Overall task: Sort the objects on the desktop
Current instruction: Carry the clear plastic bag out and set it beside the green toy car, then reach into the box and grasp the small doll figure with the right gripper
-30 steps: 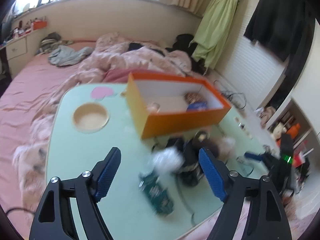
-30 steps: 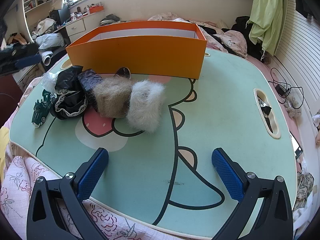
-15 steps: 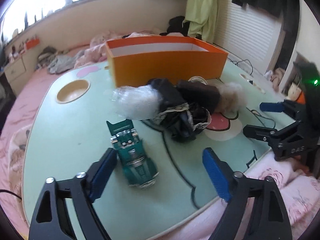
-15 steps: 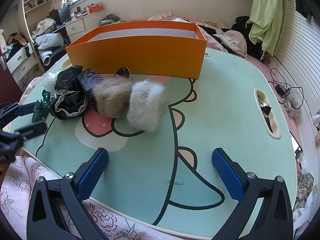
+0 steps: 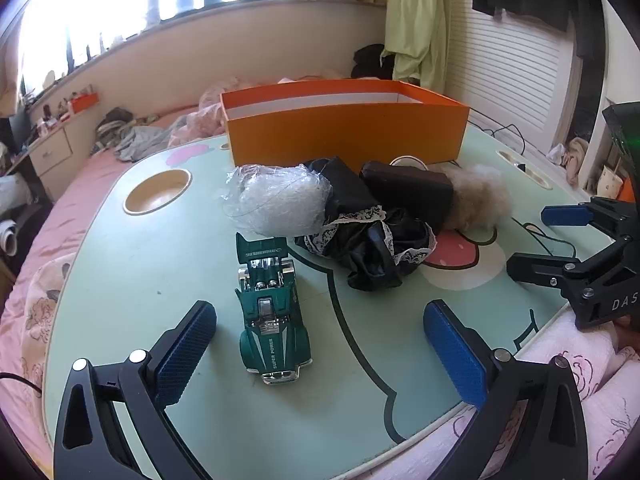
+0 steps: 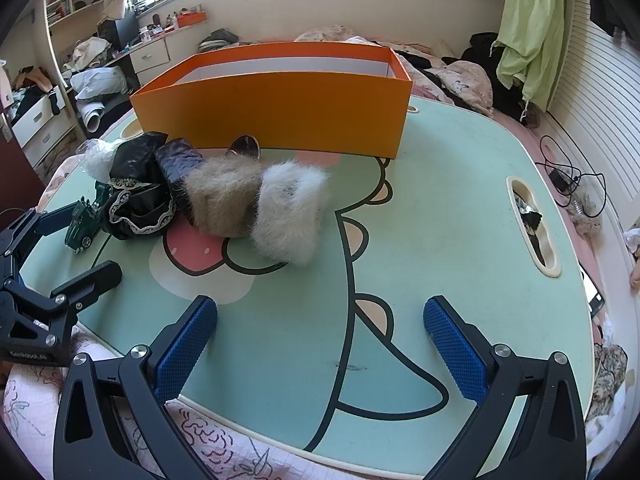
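Mint table (image 5: 120, 280), green toy car (image 5: 272, 320) lettered "SUPER POWER"

You face one orange box (image 6: 276, 108), one green toy car (image 5: 272, 312), two fur pieces (image 6: 256, 208), one black garment (image 5: 368, 236), one plastic bag (image 5: 276, 200)

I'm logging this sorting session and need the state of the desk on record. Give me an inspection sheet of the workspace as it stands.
Surface: mint cartoon-print table, on a pink bed.
Job's things: orange box at the back; green toy car; plastic bag; black lace-trimmed cloth; tan fur piece; white fur piece.
Clutter: small items in the table's side slot.
Grippers: left hand-held gripper jaws opening, car between them, untouched; right hand-held gripper open, nothing between its jaws.
Cables: black cable with adapter beyond the table's right edge.
Surroundings: green garment hanging, drawers, window.
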Demonstrator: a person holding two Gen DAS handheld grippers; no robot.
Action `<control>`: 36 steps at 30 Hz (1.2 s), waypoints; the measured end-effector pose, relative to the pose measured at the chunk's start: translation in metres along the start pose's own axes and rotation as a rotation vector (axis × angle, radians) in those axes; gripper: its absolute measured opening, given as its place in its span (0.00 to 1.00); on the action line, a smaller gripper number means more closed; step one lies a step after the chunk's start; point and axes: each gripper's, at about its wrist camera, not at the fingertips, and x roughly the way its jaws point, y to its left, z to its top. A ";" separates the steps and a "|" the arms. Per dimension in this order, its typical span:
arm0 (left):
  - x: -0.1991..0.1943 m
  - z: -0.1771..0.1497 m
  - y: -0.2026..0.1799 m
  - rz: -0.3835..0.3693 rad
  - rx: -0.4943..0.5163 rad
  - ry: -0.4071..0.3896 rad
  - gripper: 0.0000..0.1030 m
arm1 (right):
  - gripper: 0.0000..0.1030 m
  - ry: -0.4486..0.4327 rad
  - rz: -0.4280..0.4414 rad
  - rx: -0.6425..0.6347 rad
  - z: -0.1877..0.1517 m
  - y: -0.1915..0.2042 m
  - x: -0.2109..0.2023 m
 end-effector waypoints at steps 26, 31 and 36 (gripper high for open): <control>0.003 -0.003 -0.001 -0.019 0.003 -0.037 1.00 | 0.59 0.319 0.303 0.287 0.204 0.065 0.090; 0.003 -0.003 -0.002 -0.019 0.001 -0.035 1.00 | 0.55 0.444 0.245 0.251 0.202 0.081 0.123; 0.003 -0.002 -0.002 -0.020 -0.001 -0.038 1.00 | 0.36 0.439 0.169 0.178 0.197 0.097 0.129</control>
